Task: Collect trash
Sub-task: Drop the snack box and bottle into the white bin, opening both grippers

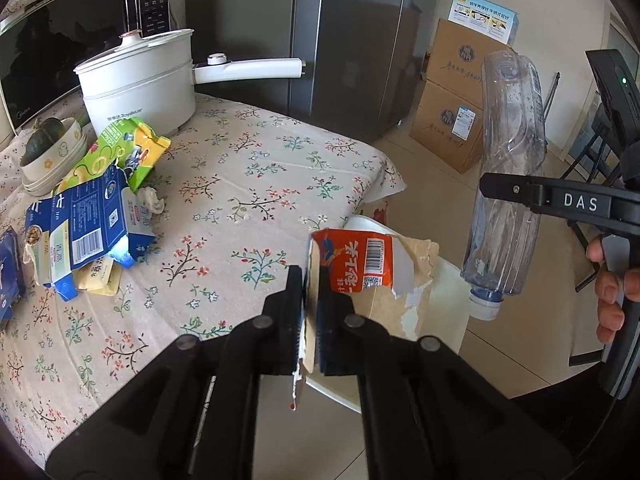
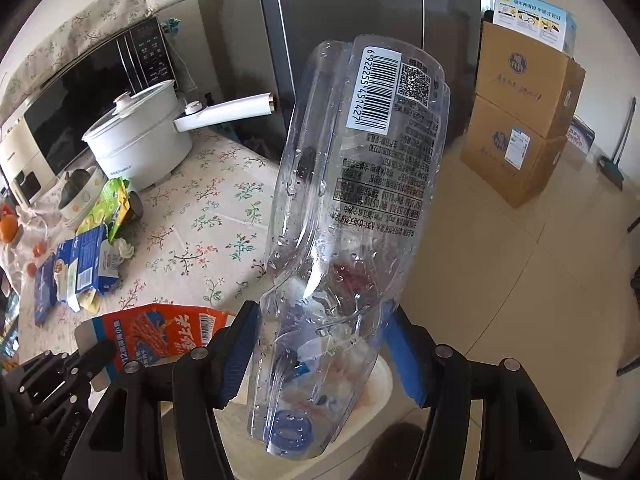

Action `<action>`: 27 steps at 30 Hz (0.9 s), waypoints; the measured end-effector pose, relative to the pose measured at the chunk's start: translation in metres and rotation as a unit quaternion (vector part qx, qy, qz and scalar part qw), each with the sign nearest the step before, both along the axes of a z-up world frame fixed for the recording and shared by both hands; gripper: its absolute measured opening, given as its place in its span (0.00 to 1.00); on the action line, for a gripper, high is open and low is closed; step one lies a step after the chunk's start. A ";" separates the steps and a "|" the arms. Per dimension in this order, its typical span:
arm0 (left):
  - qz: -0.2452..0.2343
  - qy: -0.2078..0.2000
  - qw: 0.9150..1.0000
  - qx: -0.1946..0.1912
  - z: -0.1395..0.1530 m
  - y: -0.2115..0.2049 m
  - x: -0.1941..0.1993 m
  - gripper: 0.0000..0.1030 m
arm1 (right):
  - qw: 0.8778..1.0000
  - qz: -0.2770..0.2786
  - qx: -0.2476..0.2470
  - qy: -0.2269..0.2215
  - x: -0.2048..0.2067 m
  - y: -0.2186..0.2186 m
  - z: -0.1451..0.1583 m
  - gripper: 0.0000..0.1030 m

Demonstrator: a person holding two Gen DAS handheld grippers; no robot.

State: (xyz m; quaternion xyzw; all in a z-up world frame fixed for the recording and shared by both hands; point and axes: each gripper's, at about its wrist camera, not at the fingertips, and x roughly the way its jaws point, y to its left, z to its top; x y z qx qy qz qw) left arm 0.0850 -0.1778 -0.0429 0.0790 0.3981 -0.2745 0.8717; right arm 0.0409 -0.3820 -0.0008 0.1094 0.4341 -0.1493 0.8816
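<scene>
Kitchen corner with a floral tablecloth as the anchor for everything: at its far end sits a white electric pot with a long handle, a microwave behind it and a dark fridge past the cloth's far edge. Off the cloth's near corner the left gripper is pinched tight on a torn orange snack carton, holding it out over a white bin that stands on the floor just beside that corner. The right gripper squeezes a clear plastic bottle, cap end down, also out past the cloth's corner above the bin. More trash lies on the cloth's left side: a ripped blue carton, a green-yellow wrapper and a crumpled tissue, next to stacked bowls. Beyond the cloth, two cardboard boxes are stacked on the tile floor.
</scene>
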 end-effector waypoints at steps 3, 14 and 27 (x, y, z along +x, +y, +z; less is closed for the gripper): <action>0.014 -0.005 1.000 0.004 0.001 0.003 0.001 0.43 | 1.000 0.000 0.001 0.001 0.001 0.000 0.000 0.62; 0.080 -0.014 0.996 0.033 0.012 0.045 0.006 0.77 | 0.999 0.027 -0.017 0.008 0.011 0.018 -0.005 0.63; 0.125 -0.010 0.991 0.051 0.017 0.094 0.011 0.80 | 0.998 0.050 -0.029 0.015 0.030 0.043 -0.011 0.82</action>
